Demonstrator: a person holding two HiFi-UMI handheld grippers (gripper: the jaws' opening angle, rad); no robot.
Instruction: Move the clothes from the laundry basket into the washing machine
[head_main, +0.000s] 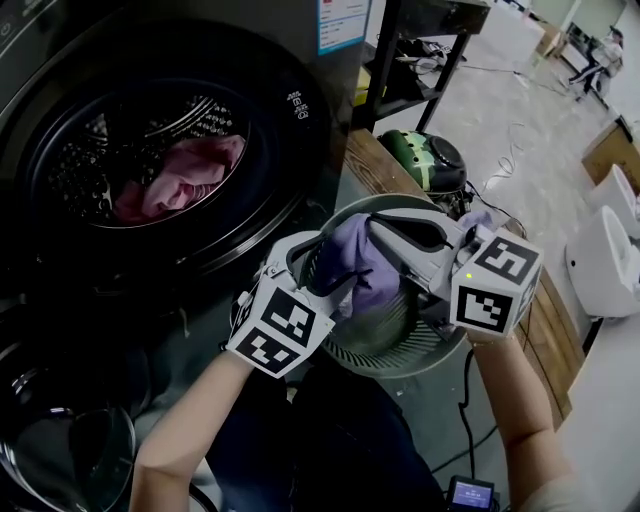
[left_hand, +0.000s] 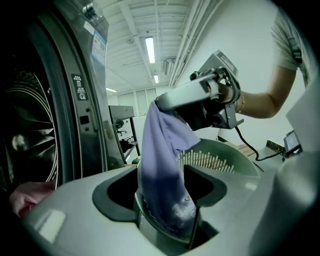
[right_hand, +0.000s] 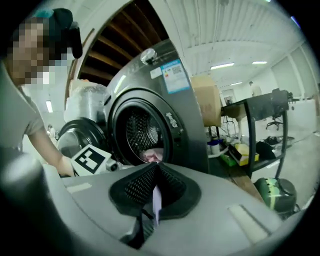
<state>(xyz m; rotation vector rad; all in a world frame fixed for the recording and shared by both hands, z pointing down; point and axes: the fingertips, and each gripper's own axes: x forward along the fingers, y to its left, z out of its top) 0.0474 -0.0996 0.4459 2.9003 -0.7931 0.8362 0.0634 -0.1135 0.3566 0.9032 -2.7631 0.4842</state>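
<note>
The lavender garment (head_main: 360, 265), thin and limp, hung above the rim of the round slatted laundry basket (head_main: 385, 345), pinched in the closed right gripper (right_hand: 155, 200). Its lower folds hung between the left gripper's (left_hand: 162, 210) spread jaws. A crumpled pink garment (head_main: 185, 175) lay in the washing machine's (head_main: 290, 60) perforated drum.

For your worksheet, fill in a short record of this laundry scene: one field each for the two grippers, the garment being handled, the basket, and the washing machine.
right gripper: shut on the purple cloth, holding it above the laundry basket
left gripper: open, jaws apart, the cloth's lower end hanging between them
purple cloth: dangling, not yet in the machine
laundry basket: green, slatted wall, beside the machine
washing machine: open, pink cloth in its drum
</note>
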